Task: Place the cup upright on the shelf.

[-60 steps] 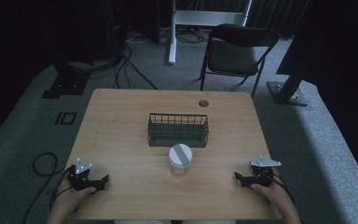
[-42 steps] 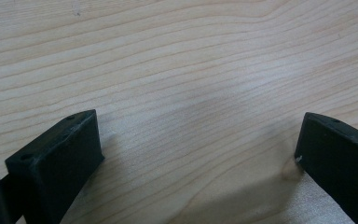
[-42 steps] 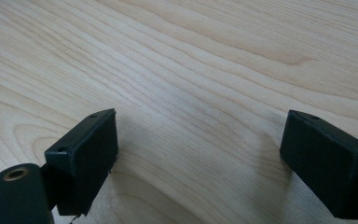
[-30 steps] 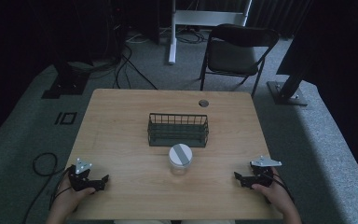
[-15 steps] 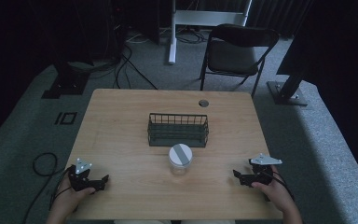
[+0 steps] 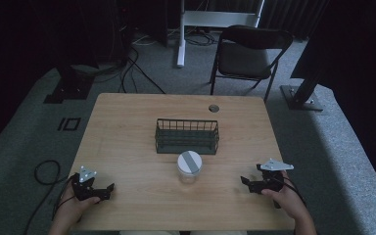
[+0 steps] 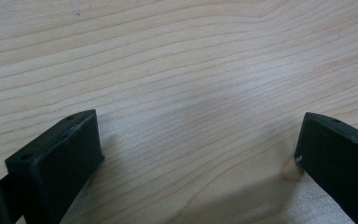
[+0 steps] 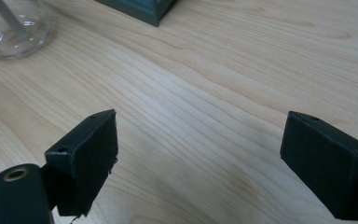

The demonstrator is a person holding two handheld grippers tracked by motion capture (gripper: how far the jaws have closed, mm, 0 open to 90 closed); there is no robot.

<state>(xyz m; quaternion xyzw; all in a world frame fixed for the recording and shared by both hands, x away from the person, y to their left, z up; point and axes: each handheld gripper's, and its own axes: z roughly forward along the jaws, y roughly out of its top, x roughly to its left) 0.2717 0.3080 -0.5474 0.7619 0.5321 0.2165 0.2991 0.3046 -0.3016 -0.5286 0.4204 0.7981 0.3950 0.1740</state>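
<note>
A clear glass jar (image 6: 189,168) with a white lid stands at the middle of the wooden table (image 6: 127,137), just in front of a dark wire basket (image 6: 187,136). My left gripper (image 6: 108,189) rests near the front left corner, jaws wide apart over bare wood (image 7: 196,93). My right gripper (image 6: 245,182) sits near the front right, also open and holding nothing. In the right gripper view the jar's base (image 8: 16,28) shows at the top left and a corner of the basket (image 8: 142,9) at the top.
A small round grommet (image 6: 214,107) is set into the table's far edge. A black folding chair (image 6: 247,54) stands behind the table, with cables and stand bases on the grey carpet around it.
The right gripper has crept slightly to the left. The left gripper, jar and basket have stayed put.
</note>
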